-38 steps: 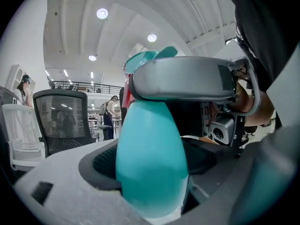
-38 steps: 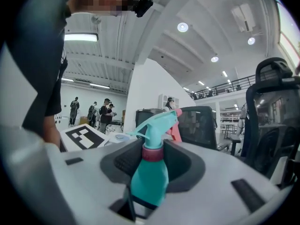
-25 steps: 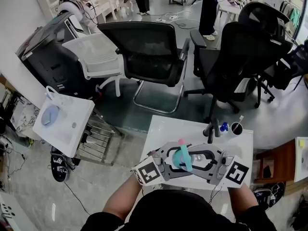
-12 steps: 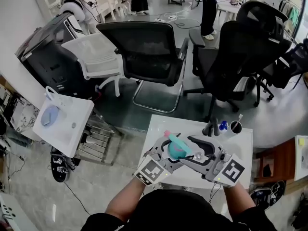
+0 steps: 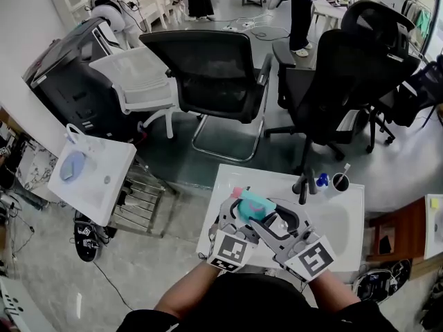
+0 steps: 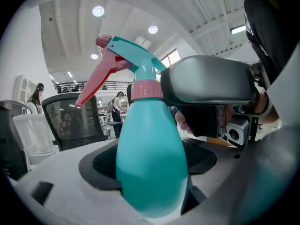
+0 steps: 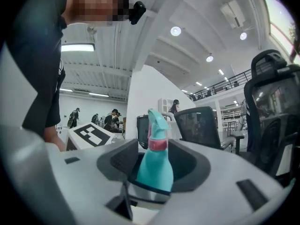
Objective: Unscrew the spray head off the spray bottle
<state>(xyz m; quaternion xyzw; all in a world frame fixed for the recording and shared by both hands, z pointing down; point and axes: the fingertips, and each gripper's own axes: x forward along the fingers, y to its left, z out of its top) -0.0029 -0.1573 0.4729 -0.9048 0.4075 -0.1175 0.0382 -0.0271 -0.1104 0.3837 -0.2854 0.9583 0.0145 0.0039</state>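
Above the table's (image 5: pixel 277 182) front edge: left gripper (image 5: pixel 241 216) clamped on the spray bottle (image 6: pixel 150 163) body as anchor. Spray head (image 6: pixel 124 60) sticks out free, collar (image 6: pixel 146 90) still seated. Right gripper (image 5: pixel 273 220) jaws wide, closing around the bottle, no contact yet; probably going for the twist.

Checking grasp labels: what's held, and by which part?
The left hand-held gripper clamps the spray bottle by its teal body; the right hand-held gripper's jaws are closing around it, no grip yet.
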